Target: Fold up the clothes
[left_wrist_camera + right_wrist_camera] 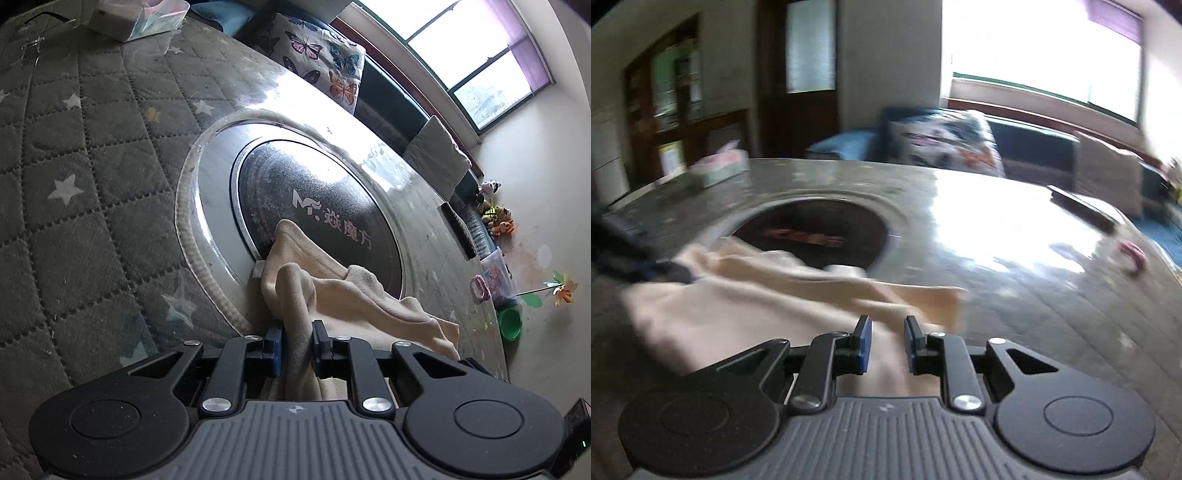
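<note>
Cream cloth (295, 354) filled the left gripper (297, 334), both fingers pinching a bunched ridge of it right at the near rim of the dark round disc (325, 206) set into the quilted table (74, 184). Over that same cloth (738, 314) hung the right gripper (887, 334), fingers parted with nothing between them, fabric spilling onto the disc (820, 232). Beyond the disc sat the butterfly cushion (317, 55).

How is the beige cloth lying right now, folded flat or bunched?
Bunched: the beige cloth lies in rumpled ridges, one fold pinched upright in the left tool.
</note>
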A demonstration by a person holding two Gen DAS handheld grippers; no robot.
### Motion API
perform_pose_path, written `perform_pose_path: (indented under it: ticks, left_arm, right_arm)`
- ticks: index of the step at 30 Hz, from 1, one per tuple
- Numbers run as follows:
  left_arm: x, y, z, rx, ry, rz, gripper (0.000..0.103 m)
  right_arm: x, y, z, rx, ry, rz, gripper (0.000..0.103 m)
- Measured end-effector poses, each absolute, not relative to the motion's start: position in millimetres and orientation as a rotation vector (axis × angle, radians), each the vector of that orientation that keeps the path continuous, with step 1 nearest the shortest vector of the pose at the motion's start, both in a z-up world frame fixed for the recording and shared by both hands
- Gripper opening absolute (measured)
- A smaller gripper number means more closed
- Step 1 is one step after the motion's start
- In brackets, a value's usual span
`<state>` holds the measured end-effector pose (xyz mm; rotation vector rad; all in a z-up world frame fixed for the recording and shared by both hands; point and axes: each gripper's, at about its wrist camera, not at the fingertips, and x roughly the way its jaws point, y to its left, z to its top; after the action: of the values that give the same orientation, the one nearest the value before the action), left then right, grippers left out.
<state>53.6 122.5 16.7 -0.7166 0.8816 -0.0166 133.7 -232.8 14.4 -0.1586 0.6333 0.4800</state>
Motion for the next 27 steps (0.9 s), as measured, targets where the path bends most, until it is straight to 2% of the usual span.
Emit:
perform_pose_path:
  ticks: [4,6,9,11,13,21,27]
  left_arm:
    - [55.3,120.4,16.3,-0.695,0.884,-0.014,0.017]
    - [56.7,118.1,16.7,-0.68,0.882,-0.014,0.017]
    - [57.3,114.0,21.8,-0.653,0.873,-0.016,0.016]
    - [57.9,110.6,28.3,-0.633,0.863,-0.018,0.015]
    - [58.1,105.7,38.3,-0.612,0.843,-0.034,0.015]
    - [73.3,62.7,80.5,-0.522,0.783,-0.127,0.014]
    - [105.5,9.4,93.3,-0.491,0.773,-0.221,0.013]
  right_arm:
    - [150.8,-252.5,1.9,-0.078,0.667,0.416,0.035]
    - [155.9,-261.9,-4.2,-0.012,0.699,0.429,0.035]
    - [157.2,-265.9,-9.2,0.052,0.712,0.449,0.032]
    - [155.2,-265.8,-7.8,0.068,0.709,0.462,0.014]
    - [152.0,-269.6,-4.4,0.08,0.698,0.463,0.009]
    - [137.0,-290.0,33.4,0.108,0.583,0.436,0.008]
    - [137.0,-335.3,63.4,0.071,0.505,0.327,0.007]
